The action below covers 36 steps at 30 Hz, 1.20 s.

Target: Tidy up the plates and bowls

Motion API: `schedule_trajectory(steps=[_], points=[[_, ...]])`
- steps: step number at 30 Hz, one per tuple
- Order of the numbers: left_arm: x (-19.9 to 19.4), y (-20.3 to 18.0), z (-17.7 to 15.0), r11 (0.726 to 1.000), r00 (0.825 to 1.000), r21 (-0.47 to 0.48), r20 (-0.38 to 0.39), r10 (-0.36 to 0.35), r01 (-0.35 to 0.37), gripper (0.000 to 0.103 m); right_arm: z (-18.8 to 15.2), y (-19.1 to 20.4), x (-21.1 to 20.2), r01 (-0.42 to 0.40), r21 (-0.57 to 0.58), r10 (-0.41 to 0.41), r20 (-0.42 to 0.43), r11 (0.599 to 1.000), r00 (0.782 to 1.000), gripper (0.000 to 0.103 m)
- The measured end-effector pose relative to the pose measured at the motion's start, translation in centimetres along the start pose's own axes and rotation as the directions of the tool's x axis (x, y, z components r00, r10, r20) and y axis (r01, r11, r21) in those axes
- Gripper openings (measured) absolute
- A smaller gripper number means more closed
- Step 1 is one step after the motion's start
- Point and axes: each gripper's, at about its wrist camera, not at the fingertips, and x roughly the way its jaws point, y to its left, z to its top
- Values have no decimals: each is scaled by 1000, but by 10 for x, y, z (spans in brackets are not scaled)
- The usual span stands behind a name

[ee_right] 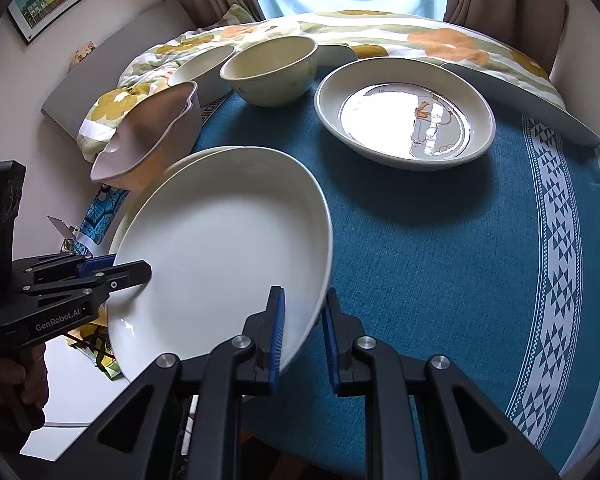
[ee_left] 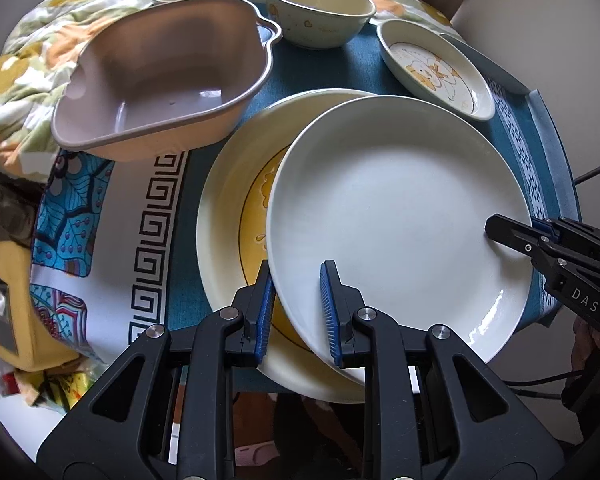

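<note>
Midway over the blue tablecloth (ee_right: 440,264), the plain white plate (ee_left: 396,216) is being carried tilted, overlapping the yellow-patterned plate (ee_left: 236,240) that is lying flat beneath it. Both tools are sharing the load: the left gripper (ee_left: 298,312) is straddling the plate's near rim, one blue pad under it and one on its face, though whether those pads are truly pinching is hard to tell; the right gripper (ee_right: 302,336) is bracketing the opposite rim, its jaws narrow with the edge between them, seemingly biting.

Judging by the task, stacking is the step in hand, and it is calling for a level, centred descent: both rims should be coming down together so the white plate is seating inside the patterned plate's raised lip rather than riding on it. Releasing one side early is risking a clatter or a slide toward the table edge.

Around them, the pink square bowl (ee_left: 160,80) is sitting just beside the lower plate, close enough to be nudged. Farther back, two cream bowls (ee_left: 320,8) are waiting near a floral quilt (ee_left: 32,60), and a small cartoon dish (ee_left: 436,68) is resting well clear.
</note>
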Motion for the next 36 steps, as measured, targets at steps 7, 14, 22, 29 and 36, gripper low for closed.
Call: schedule_trajectory(steps=[7,14,22,29,36], points=[[9,-4,4,999,1000,25,-7,22,-22,19,1,6,4,20,-14,-20,-7,1000,1000,17],[11,-16,9,990,994,89,6,113,-113,19,1,9,7,29,-26,-29,-12,999,1000,17],[13,-33,10,958,973,169,37,228,-231,19,3,12,8,45,-47,-45,-15,998,999,17],[11,-36,7,943,963,194,53,265,-270,19,4,15,9,65,-75,-66,-16,995,998,17],[10,-38,2,937,958,200,60,281,-288,19,7,21,12,104,-118,-106,-13,988,994,17]])
